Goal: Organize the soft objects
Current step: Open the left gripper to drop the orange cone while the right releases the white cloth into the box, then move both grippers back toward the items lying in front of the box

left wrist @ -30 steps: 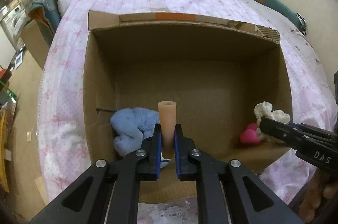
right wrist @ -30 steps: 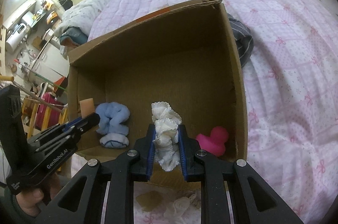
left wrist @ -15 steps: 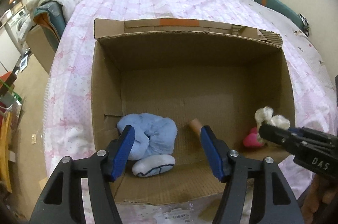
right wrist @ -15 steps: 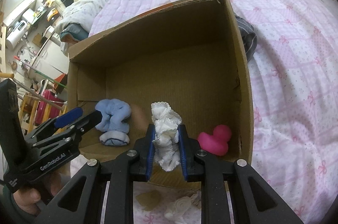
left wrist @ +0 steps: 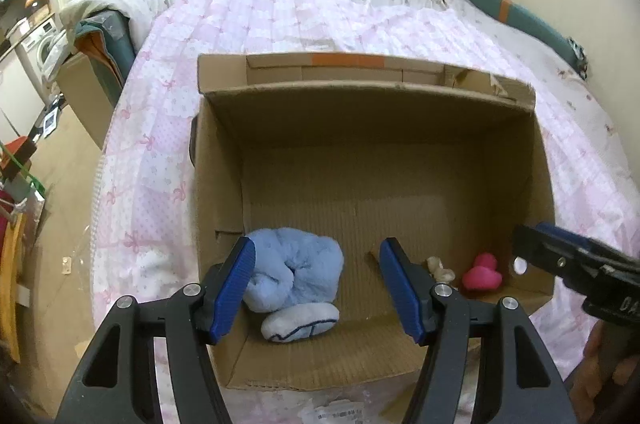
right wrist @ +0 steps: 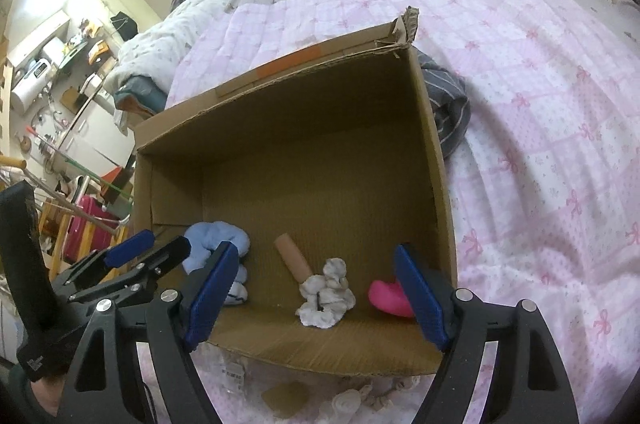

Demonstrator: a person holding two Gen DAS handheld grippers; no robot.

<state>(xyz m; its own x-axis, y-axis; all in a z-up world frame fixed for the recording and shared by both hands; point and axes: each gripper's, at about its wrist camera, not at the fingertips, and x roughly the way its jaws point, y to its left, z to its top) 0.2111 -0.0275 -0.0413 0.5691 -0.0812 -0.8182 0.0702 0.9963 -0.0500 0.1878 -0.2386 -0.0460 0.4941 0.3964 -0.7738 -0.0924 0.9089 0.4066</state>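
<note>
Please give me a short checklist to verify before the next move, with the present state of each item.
1. Left gripper jaws open, empty: ok.
2. Right gripper jaws open, empty: ok.
3. White scrunchie lies on the floor of the cardboard box: ok.
4. Tan tube lies in the box: ok.
5. Pink toy fully inside: cannot tell, partly hidden.
6. More soft items wait in front of the box: not ok.

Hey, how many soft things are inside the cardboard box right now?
5: blue plush at left, small white-blue sock in front of it, tan tube mid-floor, white scrunchie beside it, pink toy at right. The near wall may hide more.
</note>
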